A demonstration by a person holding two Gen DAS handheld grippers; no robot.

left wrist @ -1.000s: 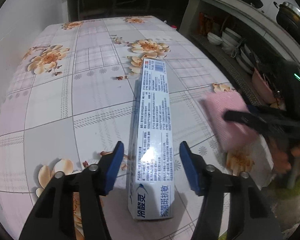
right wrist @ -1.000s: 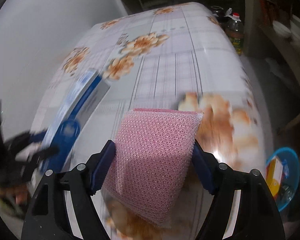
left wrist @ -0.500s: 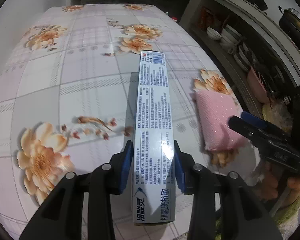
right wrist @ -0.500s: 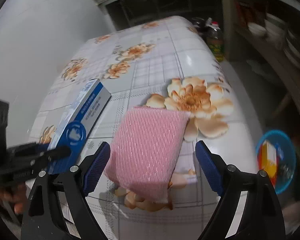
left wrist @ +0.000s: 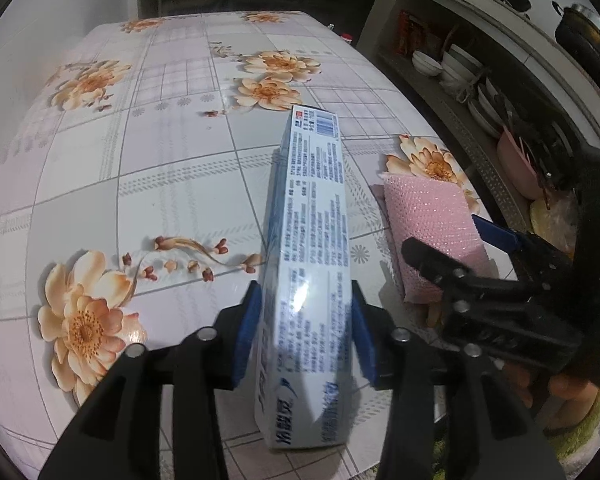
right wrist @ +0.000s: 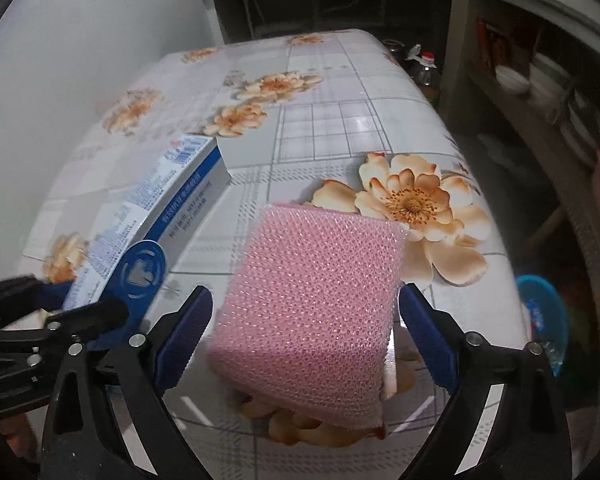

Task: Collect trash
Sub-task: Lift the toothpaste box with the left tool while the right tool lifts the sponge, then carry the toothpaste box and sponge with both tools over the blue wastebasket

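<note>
Left wrist view: my left gripper [left wrist: 304, 326] is clamped on the toothpaste box [left wrist: 312, 248], pads pressed to both long sides near its near end. Far end of the box appears to sit at or just above the table [left wrist: 140, 184]; can't tell if it's fully lifted.

Right wrist view: right gripper [right wrist: 304, 332] is spread wide, one pad on each side of the pink scouring pad [right wrist: 312, 292]. Visible gap on both sides, so nothing gripped. The pad lies flat on the floral tablecloth at the near edge, just beside the box.

Blue bin [right wrist: 544, 320] sits on the floor past the right table edge, w/ some wrappers already inside, contents too blurred to ID.

Progress, my judgement: early to mid. Box is secured but not binned. Pad is bracketed but not grasped. Whether the pad counts as trash I can't confirm from the task line.

Remaining: close right on the pad, carry both items to the bin, drop them.

Risk: the box is long and held near one end, so it may swing.
</note>
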